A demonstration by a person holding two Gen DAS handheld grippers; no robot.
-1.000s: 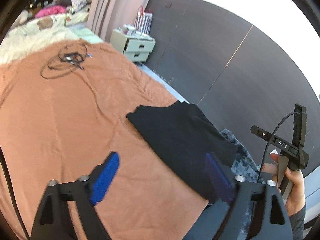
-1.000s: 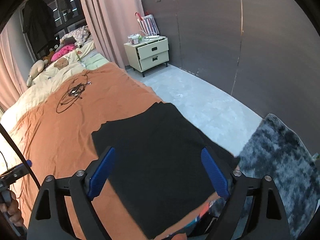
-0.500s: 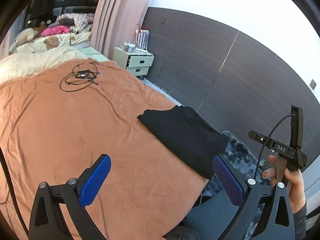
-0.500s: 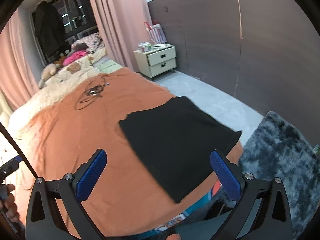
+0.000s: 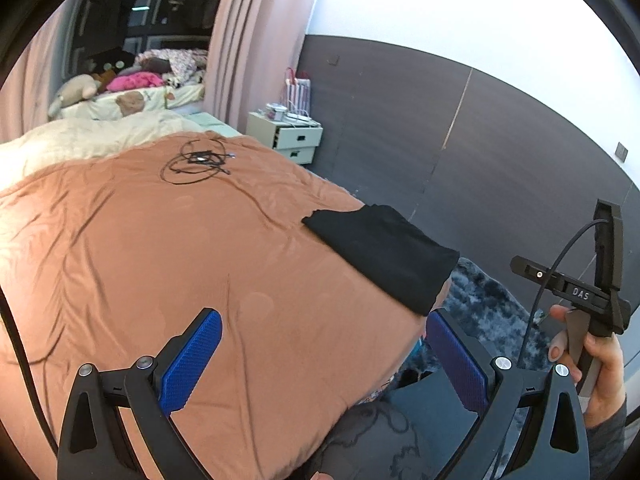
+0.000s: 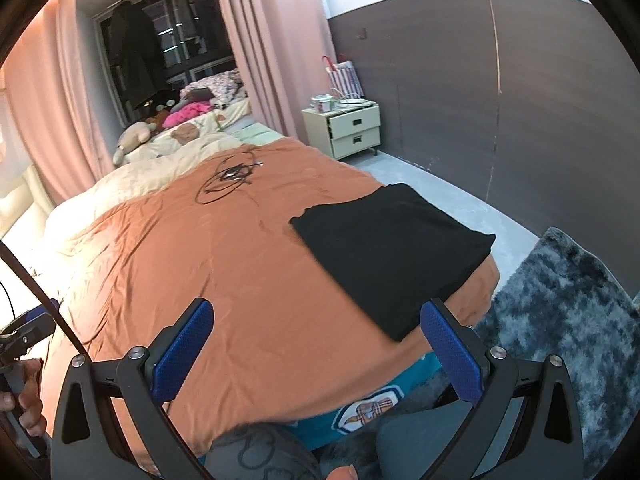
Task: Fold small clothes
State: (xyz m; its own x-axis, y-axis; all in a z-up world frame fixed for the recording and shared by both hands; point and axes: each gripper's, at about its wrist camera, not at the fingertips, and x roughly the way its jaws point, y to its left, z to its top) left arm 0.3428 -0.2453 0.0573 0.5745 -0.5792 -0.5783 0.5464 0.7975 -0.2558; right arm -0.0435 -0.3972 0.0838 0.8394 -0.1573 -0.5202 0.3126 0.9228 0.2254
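Presently we find the black garment point(image 6: 394, 258) lying flat as a folded rectangle on the orange bedspread point(image 6: 240, 280), at the bed's near right corner; its outer end reaches the edge of the mattress and hangs slightly over it. We note the same garment in the left wrist view point(image 5: 380, 252), at the bedspread's right margin point(image 5: 160, 260).

We observe the right gripper point(image 6: 316, 352) held above the near edge of the bed with its blue fingers spread wide and nothing between them; it is apart from the garment. We observe the left gripper point(image 5: 324, 360) likewise raised, fingers fully parted and empty, clear of the cloth. The person's right hand point(image 5: 592, 364) shows at the right edge of the left view, wrapped around the handle of the other device.

Further out, a tangle of black cable point(image 6: 230, 178) lies on the bedspread toward the head of the bed, well apart from the garment. Beyond it we record cream bedding with soft toys point(image 6: 134, 140), pink curtains point(image 6: 260, 48), a cream two-drawer nightstand point(image 6: 352, 132) against the dark wall, and a grey shaggy rug point(image 6: 568, 300) on the floor beside the bed.
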